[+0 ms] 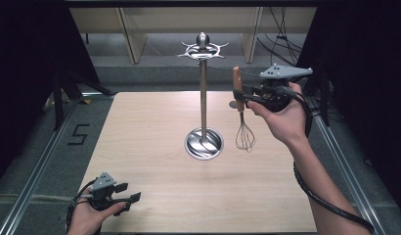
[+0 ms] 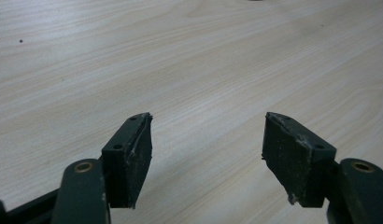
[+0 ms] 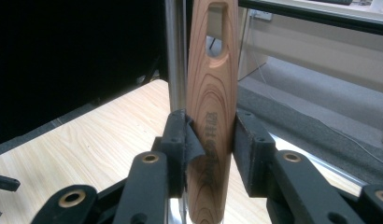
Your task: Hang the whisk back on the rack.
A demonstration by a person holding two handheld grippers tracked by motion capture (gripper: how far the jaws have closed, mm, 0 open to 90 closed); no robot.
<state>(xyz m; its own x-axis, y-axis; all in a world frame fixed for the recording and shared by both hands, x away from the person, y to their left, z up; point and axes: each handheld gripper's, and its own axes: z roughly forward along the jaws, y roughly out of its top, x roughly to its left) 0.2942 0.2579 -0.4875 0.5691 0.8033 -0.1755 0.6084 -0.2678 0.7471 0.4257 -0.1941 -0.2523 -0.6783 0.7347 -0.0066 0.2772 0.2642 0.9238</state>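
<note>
Wooden handle of a whisk (image 1: 237,88) clamped between the right gripper (image 1: 243,96) jaws, held upright above the far right part of the table (image 1: 149,147). In the right gripper view both black pads press the handle (image 3: 213,116) from either side; hanging hole at the handle's top, printed lettering on the wood at pad level. Wire loops (image 1: 245,134) hang down below the gripper; whether they touch the table I cannot tell. Grey plate sits on top of the right gripper, cable trails back along the forearm.

Steel stand (image 1: 203,93) just left of the whisk: round shiny base (image 1: 204,143) at table centre, tall pole, hook ring (image 1: 203,50) with knob at top. Pole (image 3: 174,56) shows right behind the handle in the right gripper view.

Left gripper (image 1: 129,192) at near left corner of the table, jaws spread apart, nothing between them; left gripper view shows both pads (image 2: 132,156) over bare light wood.
</note>
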